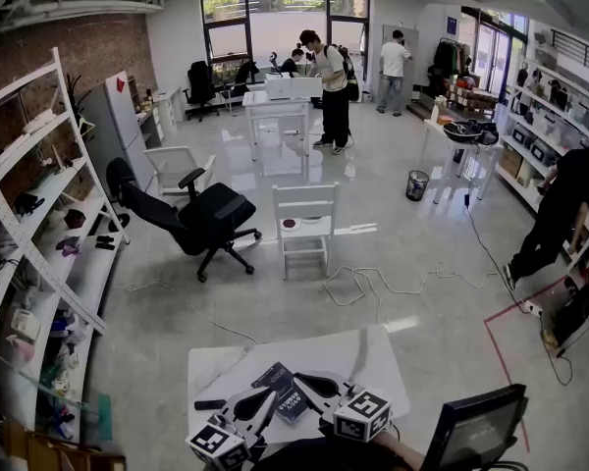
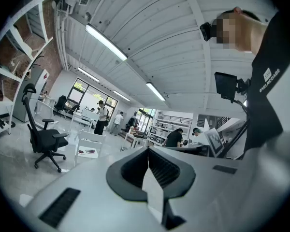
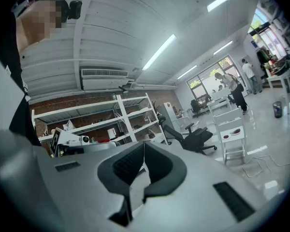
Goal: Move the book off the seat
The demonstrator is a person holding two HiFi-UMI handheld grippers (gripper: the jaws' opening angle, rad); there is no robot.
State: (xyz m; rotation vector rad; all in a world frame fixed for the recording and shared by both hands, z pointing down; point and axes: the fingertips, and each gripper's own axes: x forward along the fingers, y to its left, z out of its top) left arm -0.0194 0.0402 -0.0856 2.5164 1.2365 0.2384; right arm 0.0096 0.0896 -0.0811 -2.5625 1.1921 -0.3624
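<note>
White bench sits at the bottom edge, with the white chair well apart across the floor. There's something small and dark on its seat, can't tell what. Left tongs and right tongs are both over the bench, each shut tip to tip with nothing between. Dark book lies flat on the bench — between the two tongs, not on the seat.

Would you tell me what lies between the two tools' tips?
The head view shows a dark book on the white table between the left tool and the right tool.
</note>
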